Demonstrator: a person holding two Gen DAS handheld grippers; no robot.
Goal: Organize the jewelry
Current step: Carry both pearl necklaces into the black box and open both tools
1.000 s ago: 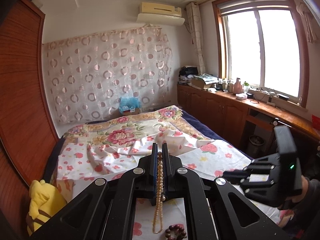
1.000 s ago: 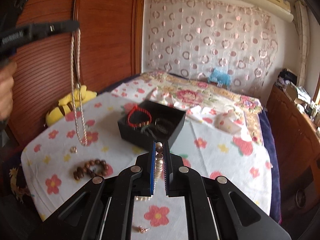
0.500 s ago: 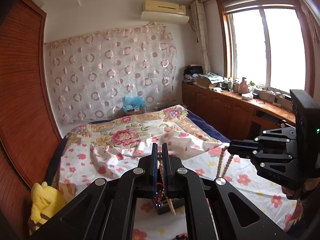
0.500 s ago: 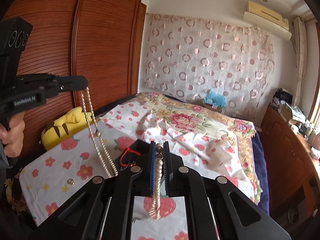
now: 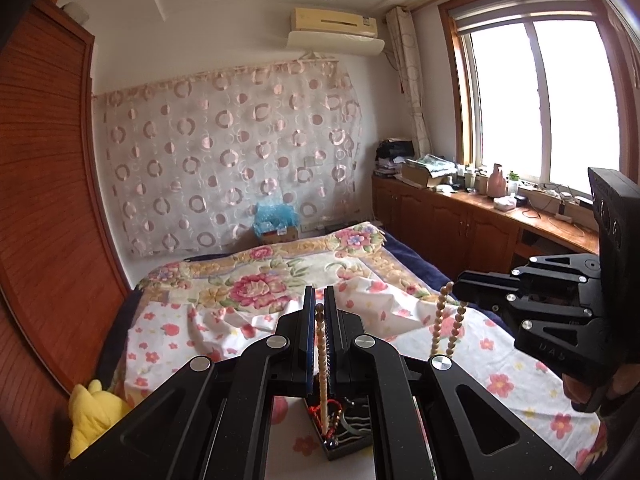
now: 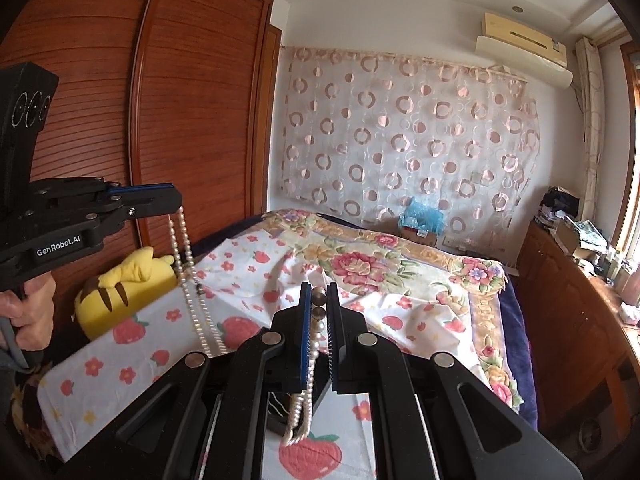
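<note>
My left gripper (image 5: 319,296) is shut on a pearl necklace (image 5: 322,360), which hangs from its fingers toward an open black jewelry box (image 5: 352,446) on the bed. A red bracelet (image 5: 320,408) lies in that box. My right gripper (image 6: 319,292) is also shut on pearls (image 6: 302,408), whose loop dangles above the sheet. In the left wrist view the right gripper (image 5: 458,280) is at right, with two strands (image 5: 440,320) hanging from it. The right wrist view shows the left gripper (image 6: 178,200) at left, strands (image 6: 188,272) hanging below it. Whether it is one necklace I cannot tell.
The bed's flowered sheet (image 6: 248,264) spreads below both grippers. A yellow plush toy (image 6: 124,288) lies at its left edge by the wooden wardrobe (image 6: 192,120). Wooden cabinets (image 5: 460,224) with clutter run under the window at right. A hand (image 6: 32,312) holds the left gripper's handle.
Both grippers have risen with the pearls, and the strands now hang free above the bed. The brown bead bracelet has dropped out of view. The black box now shows under the left gripper.
</note>
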